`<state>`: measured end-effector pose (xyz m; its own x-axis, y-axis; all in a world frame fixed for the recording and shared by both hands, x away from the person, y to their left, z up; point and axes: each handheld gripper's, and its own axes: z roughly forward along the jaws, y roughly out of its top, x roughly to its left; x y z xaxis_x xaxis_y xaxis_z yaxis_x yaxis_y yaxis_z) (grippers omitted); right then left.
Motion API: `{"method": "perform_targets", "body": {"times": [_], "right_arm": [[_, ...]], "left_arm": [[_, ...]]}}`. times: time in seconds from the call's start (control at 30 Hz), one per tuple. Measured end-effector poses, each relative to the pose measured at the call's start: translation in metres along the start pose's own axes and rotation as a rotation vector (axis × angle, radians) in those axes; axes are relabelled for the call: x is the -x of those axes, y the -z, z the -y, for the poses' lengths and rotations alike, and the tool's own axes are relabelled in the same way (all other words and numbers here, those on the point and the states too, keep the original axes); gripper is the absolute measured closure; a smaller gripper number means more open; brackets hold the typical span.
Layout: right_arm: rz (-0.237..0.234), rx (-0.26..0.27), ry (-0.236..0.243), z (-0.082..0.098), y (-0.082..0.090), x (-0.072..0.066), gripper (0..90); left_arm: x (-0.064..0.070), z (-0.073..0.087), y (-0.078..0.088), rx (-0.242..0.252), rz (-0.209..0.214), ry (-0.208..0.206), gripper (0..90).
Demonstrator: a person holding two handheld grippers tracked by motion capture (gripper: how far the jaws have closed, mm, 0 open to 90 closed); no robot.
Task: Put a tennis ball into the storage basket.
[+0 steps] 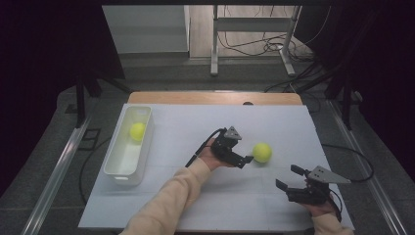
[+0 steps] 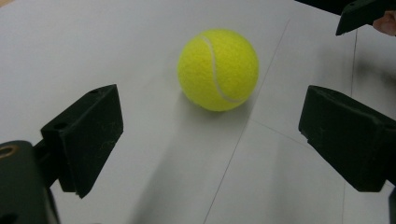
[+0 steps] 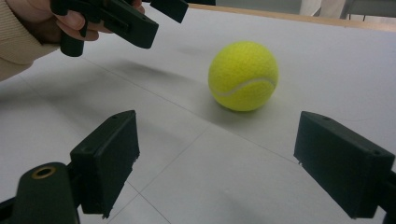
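Observation:
A yellow tennis ball (image 1: 262, 152) lies on the white table sheet (image 1: 220, 196), right of centre. My left gripper (image 1: 243, 148) reaches in from the left and stands open, its jaws just short of the ball. In the left gripper view the ball (image 2: 218, 70) lies ahead of the open left gripper (image 2: 211, 122), untouched. My right gripper (image 1: 288, 177) rests open near the front right, apart from the ball. The right gripper view has the ball (image 3: 243, 75) beyond the open right gripper (image 3: 217, 140). A second tennis ball (image 1: 137, 131) lies in a white bin (image 1: 117, 169).
The white bin stands along the sheet's left side. The left gripper (image 3: 116, 18) and the hand holding it are at the top left of the right gripper view. One right jaw tip (image 2: 362, 14) pokes into the left gripper view. Table legs and cables (image 1: 264, 46) lie beyond the far edge.

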<state>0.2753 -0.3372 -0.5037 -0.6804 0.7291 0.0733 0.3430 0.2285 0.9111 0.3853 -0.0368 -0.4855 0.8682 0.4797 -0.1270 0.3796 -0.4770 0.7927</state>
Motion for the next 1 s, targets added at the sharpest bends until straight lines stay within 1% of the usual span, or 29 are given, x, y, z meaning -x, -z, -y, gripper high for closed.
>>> {"method": "perform_targets", "body": {"times": [0.2,0.4,0.6,0.67,0.8,1.0], "right_arm": [[0.000,0.000,0.000,0.000,0.000,0.000,14.4],[0.000,-0.001,0.000,0.000,0.000,0.000,14.4],[0.000,-0.001,0.001,0.000,0.000,0.000,14.4],[0.000,-0.001,0.001,0.000,0.000,0.000,14.4],[0.000,-0.002,0.001,0.000,0.000,0.000,14.4],[0.000,-0.002,0.002,0.000,0.000,0.000,14.4]], "left_arm": [[0.000,-0.004,-0.009,-0.021,0.001,0.000,7.0],[0.000,-0.007,-0.016,-0.028,0.004,0.018,7.0],[0.001,-0.010,-0.025,-0.051,0.009,0.010,6.9],[0.001,-0.011,-0.027,-0.052,0.009,0.010,6.9],[0.003,-0.014,-0.033,-0.054,0.023,0.007,6.9],[0.004,-0.016,-0.041,-0.070,0.026,0.004,7.0]]}}
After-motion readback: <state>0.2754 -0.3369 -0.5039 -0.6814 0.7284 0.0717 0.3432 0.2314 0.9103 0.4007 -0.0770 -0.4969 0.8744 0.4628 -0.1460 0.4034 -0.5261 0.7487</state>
